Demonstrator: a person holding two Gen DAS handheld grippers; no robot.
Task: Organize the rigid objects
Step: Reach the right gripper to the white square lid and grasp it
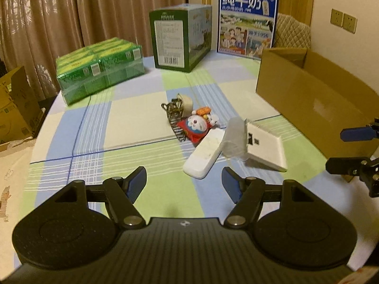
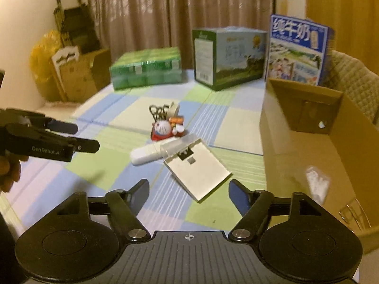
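Both empty, jaws wide: left hand-held gripper (image 1: 184, 180), right hand-held gripper (image 2: 188, 190) hover over counter (image 1: 132, 123). White panel (image 2: 197, 172), remote (image 1: 205, 157), Doraemon toy (image 1: 197, 126) clustered mid-counter, beside open cardboard box (image 2: 308, 156), likely their destination.

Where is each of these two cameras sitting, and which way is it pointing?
Left wrist view: sits on the left claw, looking forward over its open fingers across the checked tablecloth; the right claw pokes in at the right edge.
Right wrist view: sits on the right claw, also open, facing the same table; the left claw shows at the left edge.
Both show the white remote, the white flat box, the Doraemon toy and the open cardboard box.
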